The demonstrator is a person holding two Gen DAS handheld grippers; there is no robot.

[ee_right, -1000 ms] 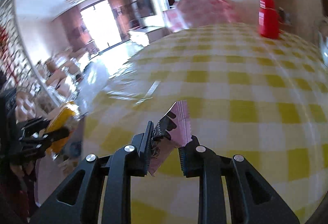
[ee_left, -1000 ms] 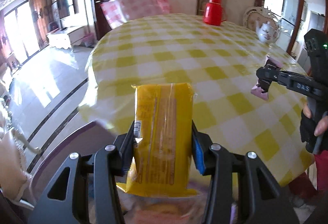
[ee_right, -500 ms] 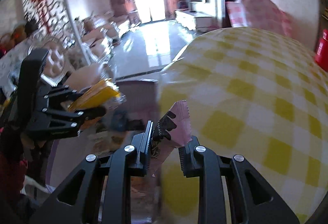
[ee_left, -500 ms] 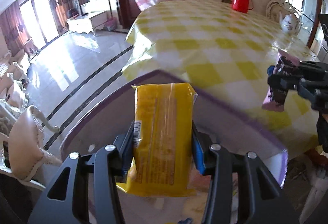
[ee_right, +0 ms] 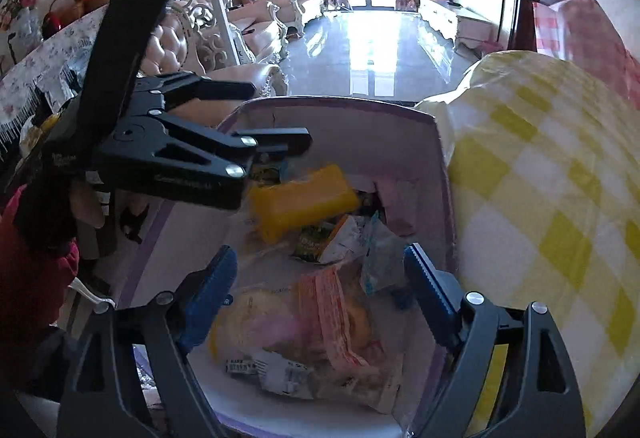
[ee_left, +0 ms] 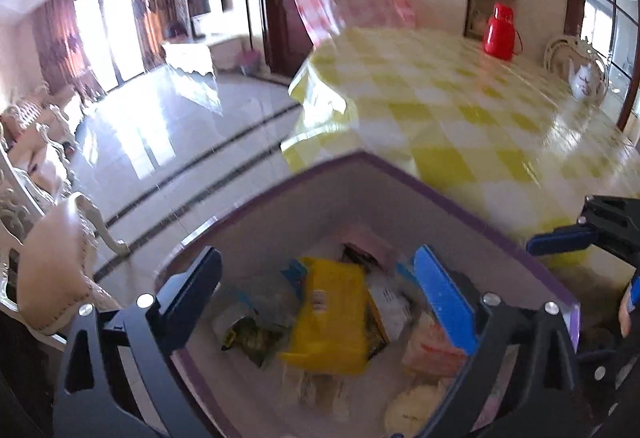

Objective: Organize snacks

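A purple-rimmed white box [ee_left: 400, 177] [ee_right: 360, 105] stands beside the table and holds several snack packets. The yellow packet [ee_left: 332, 314] [ee_right: 300, 201] lies in the box on top of the other snacks. A pink packet [ee_right: 394, 205] lies by the box's far wall. My left gripper [ee_left: 320, 290] is open and empty above the box; it also shows in the right wrist view [ee_right: 276, 149]. My right gripper [ee_right: 320, 282] is open and empty over the box; its blue pad shows at the right edge of the left wrist view [ee_left: 560, 240].
The table with the yellow checked cloth [ee_left: 460, 109] [ee_right: 540, 177] is right beside the box. On it stand a red thermos [ee_left: 500, 31] and a white teapot [ee_left: 584, 79]. A pale chair [ee_left: 56, 270] is at the left, tiled floor [ee_left: 180, 141] beyond.
Both grippers swung from the table to over the box and opened. The yellow packet dropped from the left gripper into the box, and the pink packet left the right gripper.
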